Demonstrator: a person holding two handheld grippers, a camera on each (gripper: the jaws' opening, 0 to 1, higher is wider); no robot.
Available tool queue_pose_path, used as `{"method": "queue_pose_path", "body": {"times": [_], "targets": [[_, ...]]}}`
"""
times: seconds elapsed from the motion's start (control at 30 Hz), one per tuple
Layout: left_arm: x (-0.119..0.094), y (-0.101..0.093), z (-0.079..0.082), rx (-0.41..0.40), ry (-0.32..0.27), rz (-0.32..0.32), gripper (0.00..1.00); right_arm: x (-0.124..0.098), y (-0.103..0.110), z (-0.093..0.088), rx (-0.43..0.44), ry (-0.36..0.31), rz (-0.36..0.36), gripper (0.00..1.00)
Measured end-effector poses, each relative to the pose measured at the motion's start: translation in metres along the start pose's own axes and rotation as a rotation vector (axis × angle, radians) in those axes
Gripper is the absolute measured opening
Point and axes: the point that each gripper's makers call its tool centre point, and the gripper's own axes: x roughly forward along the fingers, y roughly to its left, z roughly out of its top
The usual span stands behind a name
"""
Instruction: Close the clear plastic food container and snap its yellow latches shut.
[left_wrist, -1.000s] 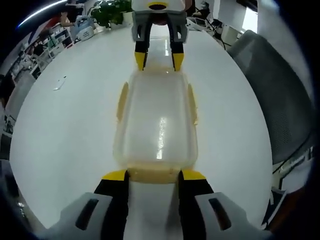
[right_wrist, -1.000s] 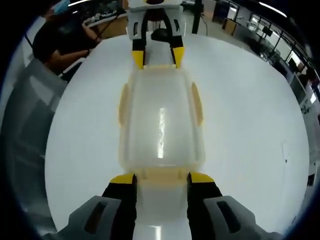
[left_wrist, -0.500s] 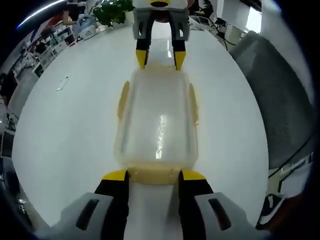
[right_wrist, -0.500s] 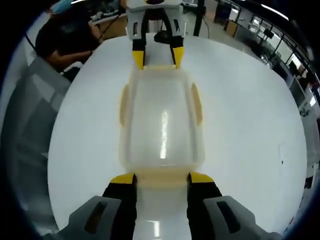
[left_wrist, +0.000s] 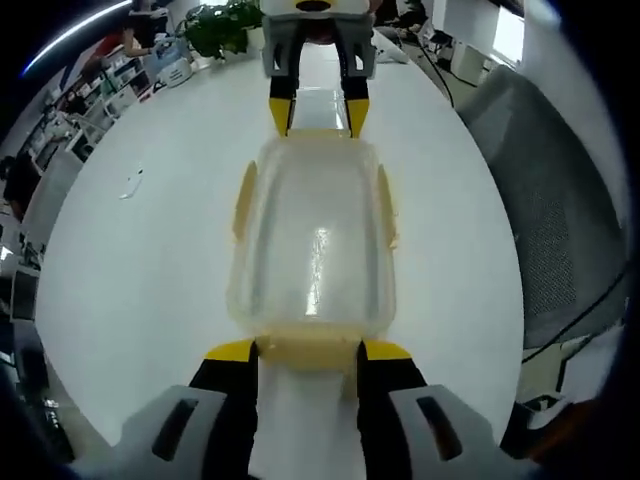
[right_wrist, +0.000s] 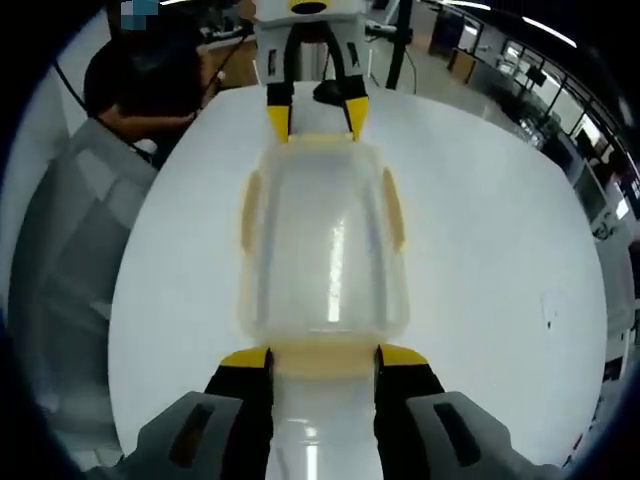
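I see the clear container (left_wrist: 312, 240) lying lid-on upon the white table (left_wrist: 150, 260), lengthwise between my two tools. My left hand-held gripper (left_wrist: 300, 352) straddles one end latch (left_wrist: 305, 350) — jaws spread, not clamping. My right hand-held gripper (right_wrist: 322, 357) stands likewise at the opposite latch (right_wrist: 325, 357).

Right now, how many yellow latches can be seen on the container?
4. Left gripper view: near-end latch between the left gripper fingers, far-end latch at the right gripper, and side latches and.
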Motion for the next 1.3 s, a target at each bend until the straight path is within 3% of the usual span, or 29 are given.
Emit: {"method": "queue_pose_path", "body": {"times": [0.6, 1.3], "targets": [[-0.019, -0.008, 0.026, -0.01, 0.001, 0.047, 0.38, -0.032, 0.001, -0.004, -0.055, -0.015, -0.015, 0.38], [-0.016, -0.01, 0.071, -0.049, -0.03, 0.064, 0.38, -0.064, -0.002, -0.036, -0.071, -0.004, -0.017, 0.38]]}}
